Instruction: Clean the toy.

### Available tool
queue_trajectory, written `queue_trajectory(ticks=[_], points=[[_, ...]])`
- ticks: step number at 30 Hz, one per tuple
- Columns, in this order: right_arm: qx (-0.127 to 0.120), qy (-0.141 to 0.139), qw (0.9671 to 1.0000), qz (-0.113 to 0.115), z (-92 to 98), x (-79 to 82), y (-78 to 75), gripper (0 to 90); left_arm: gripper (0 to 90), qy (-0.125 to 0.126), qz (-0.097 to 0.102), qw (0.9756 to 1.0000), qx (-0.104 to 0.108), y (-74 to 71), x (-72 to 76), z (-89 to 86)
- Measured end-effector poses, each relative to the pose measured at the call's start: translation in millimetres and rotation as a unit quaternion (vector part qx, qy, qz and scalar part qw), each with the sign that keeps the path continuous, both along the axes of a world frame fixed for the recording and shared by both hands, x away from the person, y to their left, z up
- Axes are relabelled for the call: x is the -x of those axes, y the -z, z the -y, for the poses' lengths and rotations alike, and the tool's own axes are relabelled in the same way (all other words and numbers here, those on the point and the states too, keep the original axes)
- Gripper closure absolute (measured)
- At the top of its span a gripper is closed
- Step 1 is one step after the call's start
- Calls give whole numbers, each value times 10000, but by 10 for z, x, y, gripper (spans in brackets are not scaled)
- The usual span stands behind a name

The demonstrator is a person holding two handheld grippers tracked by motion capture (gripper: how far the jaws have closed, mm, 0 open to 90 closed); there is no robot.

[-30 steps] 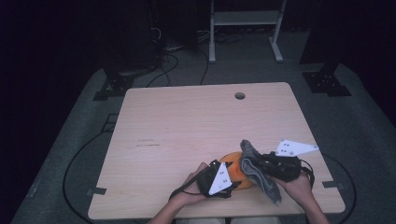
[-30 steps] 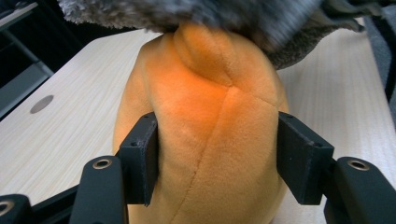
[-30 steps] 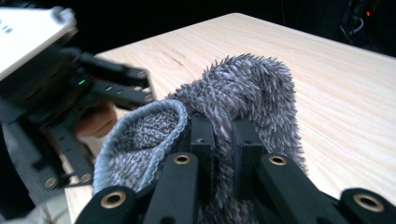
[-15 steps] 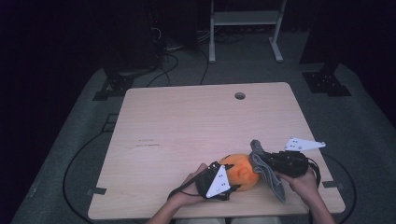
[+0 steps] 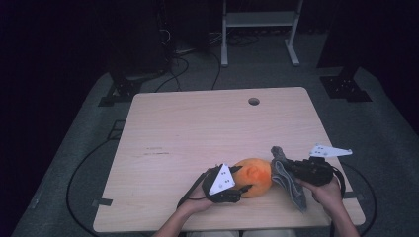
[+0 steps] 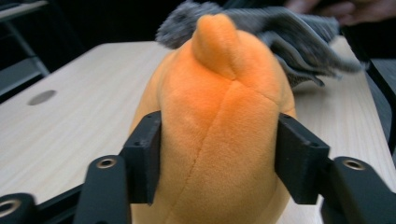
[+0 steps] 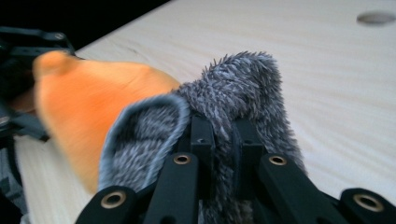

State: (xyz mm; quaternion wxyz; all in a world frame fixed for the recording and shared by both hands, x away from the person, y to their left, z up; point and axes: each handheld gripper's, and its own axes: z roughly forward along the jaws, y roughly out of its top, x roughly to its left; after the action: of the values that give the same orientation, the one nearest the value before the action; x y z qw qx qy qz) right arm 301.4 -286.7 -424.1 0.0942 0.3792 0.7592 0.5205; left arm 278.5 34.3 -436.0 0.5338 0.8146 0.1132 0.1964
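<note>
An orange plush toy (image 5: 257,175) lies near the table's front edge. My left gripper (image 5: 243,178) holds it from the left. In the left gripper view the black pads (image 6: 144,154) press into both sides of the plush (image 6: 219,116); the jaws have just been closing on it. My right gripper (image 5: 286,165) is shut on a grey fuzzy cloth (image 5: 289,185) that hangs against the toy's right side. In the right gripper view the cloth (image 7: 243,84) bunches over the closed jaws of my right gripper (image 7: 223,140), with the plush (image 7: 88,102) to the left.
The light wooden table (image 5: 197,128) has a round cable hole (image 5: 253,101) near its far edge. Behind it stand a white metal frame (image 5: 257,19), black stand bases and cables on the dark floor.
My right gripper has moved to the right with the grey cloth, which uncovers more of the orange plush. The left gripper has stayed in place on the plush.
</note>
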Motion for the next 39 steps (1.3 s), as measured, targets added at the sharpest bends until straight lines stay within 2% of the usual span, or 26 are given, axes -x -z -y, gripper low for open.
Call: queue_trajectory(ticks=[3,5,7,10,12,13,15,16,17,18,19,21,22,24,25,26,28,30,32,33,35,36,37,38,39], points=[[-232,-141,9993,272,10,80,-167,812,414,-131,12,9999,88,-136,-29,-66],[-354,-307,9978,468,-38,147,-297,812,417,-182,-4,9998,60,-196,-36,-110],[-455,-572,9951,668,-166,222,-427,812,418,-233,-111,9997,-42,-234,-48,-128],[-364,-909,9911,898,-420,312,-534,812,418,-134,-171,9997,-128,-249,-24,-93],[-255,-998,9894,1022,-571,355,-576,812,417,-17,-225,9996,-149,-244,12,-37],[-189,-1019,9893,1027,-623,357,-576,812,413,-17,-225,9996,-149,-244,12,-37],[225,-937,9902,1014,-691,324,-502,812,344,131,-313,9992,-211,-192,25,31],[275,-934,9910,916,-691,308,-460,812,296,131,-313,9992,-211,-192,25,31],[275,-934,9910,916,-691,308,-460,812,296,235,-302,9992,-152,-149,-5,12],[182,-916,9929,735,-641,271,-314,812,178,179,-378,9991,-23,-123,-68,-31],[115,-917,9933,689,-615,264,-295,812,153,184,-457,9988,27,-115,-100,-51],[114,-877,9937,682,-569,254,-288,812,118,215,-759,9967,164,-74,-177,-88],[108,-869,9939,668,-549,247,-285,812,107,228,-864,9959,160,-55,-196,-90],[105,-847,9941,662,-528,234,-265,812,96,376,-1255,9914,61,15,-242,-87],[143,-790,9945,670,-509,221,-250,812,94,416,-1271,9910,-12,54,-246,-84],[139,-708,9955,623,-482,205,-234,812,102,464,-1157,9922,5,79,-233,-87],[81,-615,9967,522,-414,186,-195,812,177,600,-1064,9925,-2,62,-213,-94],[100,-529,9974,485,-351,180,-164,812,214,636,-1030,9926,61,51,-209,-90],[70,-439,9980,453,-309,177,-145,812,211,560,-1021,9931,126,75,-215,-86],[83,-416,9980,473,-304,178,-138,812,189,478,-1078,9929,165,90,-220,-78],[126,-407,9980,475,-312,186,-145,812,118,336,-1168,9925,120,113,-227,-59],[187,-409,9977,506,-318,192,-155,811,111,327,-1196,9922,122,117,-233,-56],[210,-404,9977,500,-323,201,-162,812,116,330,-1239,9917,129,122,-239,-52],[258,-399,9974,540,-326,206,-168,812,142,324,-1175,9925,108,124,-236,-49],[276,-383,9974,553,-328,214,-183,812,207,296,-1076,9937,105,120,-221,-48]])
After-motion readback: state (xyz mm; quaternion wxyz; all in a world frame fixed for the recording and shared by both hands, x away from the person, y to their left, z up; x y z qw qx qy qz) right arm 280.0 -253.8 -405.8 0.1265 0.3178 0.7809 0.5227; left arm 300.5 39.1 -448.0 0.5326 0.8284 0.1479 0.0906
